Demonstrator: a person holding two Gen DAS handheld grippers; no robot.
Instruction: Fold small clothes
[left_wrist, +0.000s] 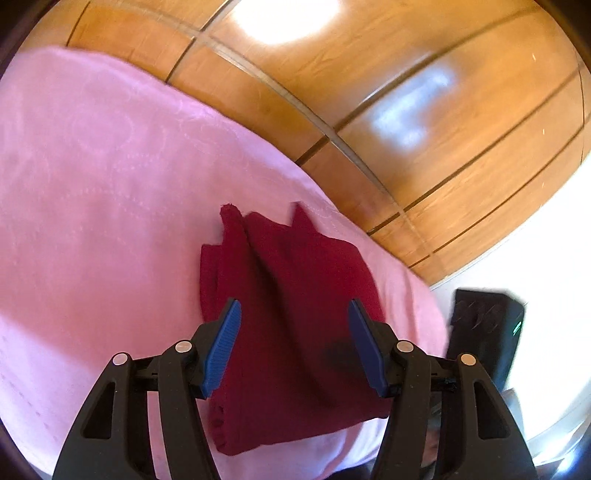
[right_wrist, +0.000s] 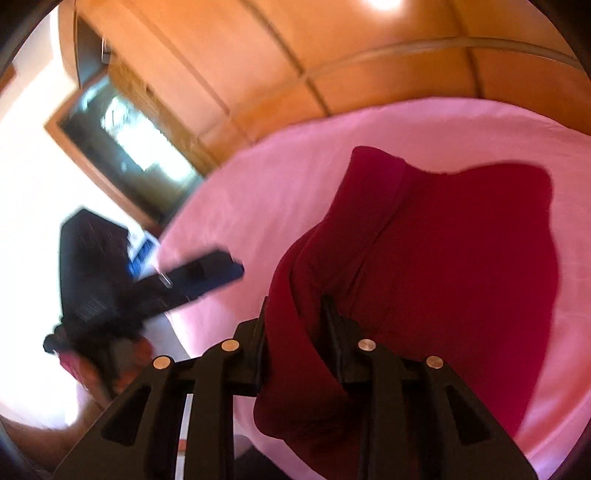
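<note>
Dark red garment (right_wrist: 443, 258) lying on the pink bed (right_wrist: 258, 192), long axis running away from the right tongs (right_wrist: 295, 306) clenching its near fold; left tongs (left_wrist: 293, 314) released, hovering above.

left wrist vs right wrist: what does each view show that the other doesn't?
Left wrist only: the left hand-held gripper close up, blue pads apart with nothing gripped, above the dark red garment.

Right wrist only: the right hand-held gripper clamped on a bunched fold of that garment; a framed dark panel on the wall.

Both: the garment on the pink bedsheet, wooden wardrobe panels behind.
</note>
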